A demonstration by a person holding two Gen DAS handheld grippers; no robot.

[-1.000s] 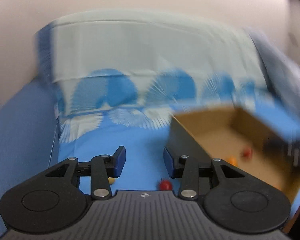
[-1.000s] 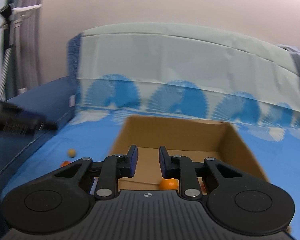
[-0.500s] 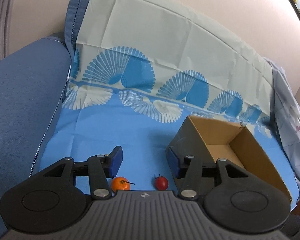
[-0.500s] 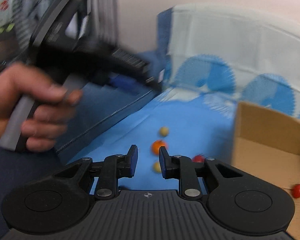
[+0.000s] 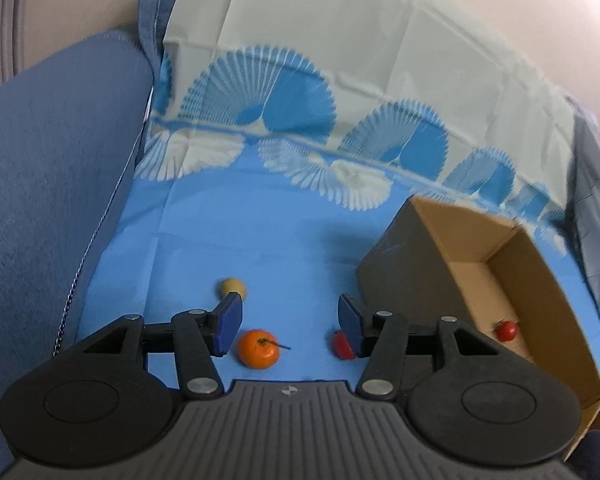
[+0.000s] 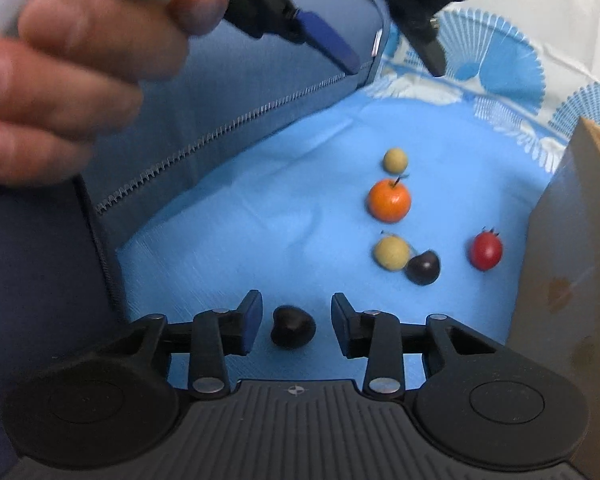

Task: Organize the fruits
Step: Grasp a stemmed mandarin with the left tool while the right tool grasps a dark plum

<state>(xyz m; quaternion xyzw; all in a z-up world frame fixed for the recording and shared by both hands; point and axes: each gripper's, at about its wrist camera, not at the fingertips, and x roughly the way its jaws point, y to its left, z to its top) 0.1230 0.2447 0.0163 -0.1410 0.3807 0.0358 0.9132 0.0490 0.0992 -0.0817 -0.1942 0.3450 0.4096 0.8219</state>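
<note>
Six loose fruits lie on the bright blue fan-patterned cloth (image 6: 260,208) beside the open brown cardboard box (image 5: 512,264), where one small red tomato (image 5: 506,331) already sits; my right gripper (image 6: 293,326) is spread wide around a dark purple plum-like fruit (image 6: 292,327), neither pad touching it; my left gripper (image 5: 288,326) is spread too, holding nothing, with the small orange tangerine with a stalk (image 5: 259,348) between its fingers and nearer the left one. I judge the round plum may squirt forward if I close off-centre, knocking into the pale yellow round fruit (image 6: 392,254) and second dark fruit (image 6: 423,267) that touch each other just ahead; the soft cloth could ruck under my tips; my left hand (image 6: 72,68) crowds overhead, so the tools may clash; the loose red tomato (image 6: 485,250) near the box wall could roll.
</note>
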